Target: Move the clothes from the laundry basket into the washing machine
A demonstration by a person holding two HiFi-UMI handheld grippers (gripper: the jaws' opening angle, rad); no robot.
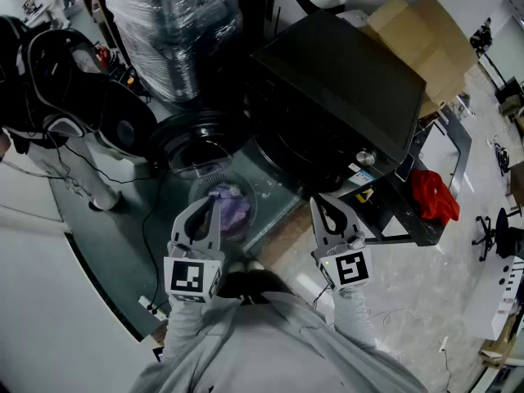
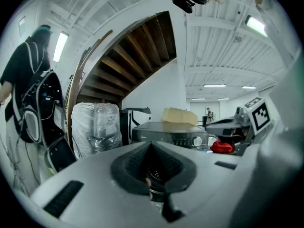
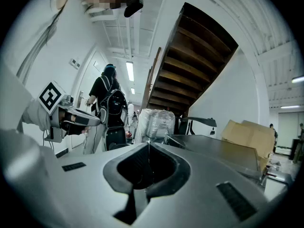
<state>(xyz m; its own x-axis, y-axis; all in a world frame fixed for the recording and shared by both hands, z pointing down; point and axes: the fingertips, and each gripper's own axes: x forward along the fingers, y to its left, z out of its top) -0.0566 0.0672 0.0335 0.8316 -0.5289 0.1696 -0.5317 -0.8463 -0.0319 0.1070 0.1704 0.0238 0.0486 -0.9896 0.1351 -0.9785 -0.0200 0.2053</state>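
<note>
Left tool (image 1: 210,205) is clamped shut with nothing in it, and the right tool (image 1: 320,204) is the same: jaws together, empty (both pointed roughly level toward the machine's front). Just past the left tool's tip, low in front of the washing machine (image 1: 344,80), there's a round see-through tub (image 1: 199,190) with purple clothes (image 1: 234,208) in it. I read that as the laundry basket but wouldn't swear to it. It sits just below the machine's door (image 1: 176,137), which hangs open.

So the pile lies ahead of and below the left tool, clearly nearer to it than to the right one, which hovers off the machine's front right corner. There's no real long axis, it's just a crumpled heap. There's also a red garment (image 1: 432,196) on a black stand (image 1: 407,222) right of the machine, closer to the right tool. My guess: the left one has to open up and dip down first.
</note>
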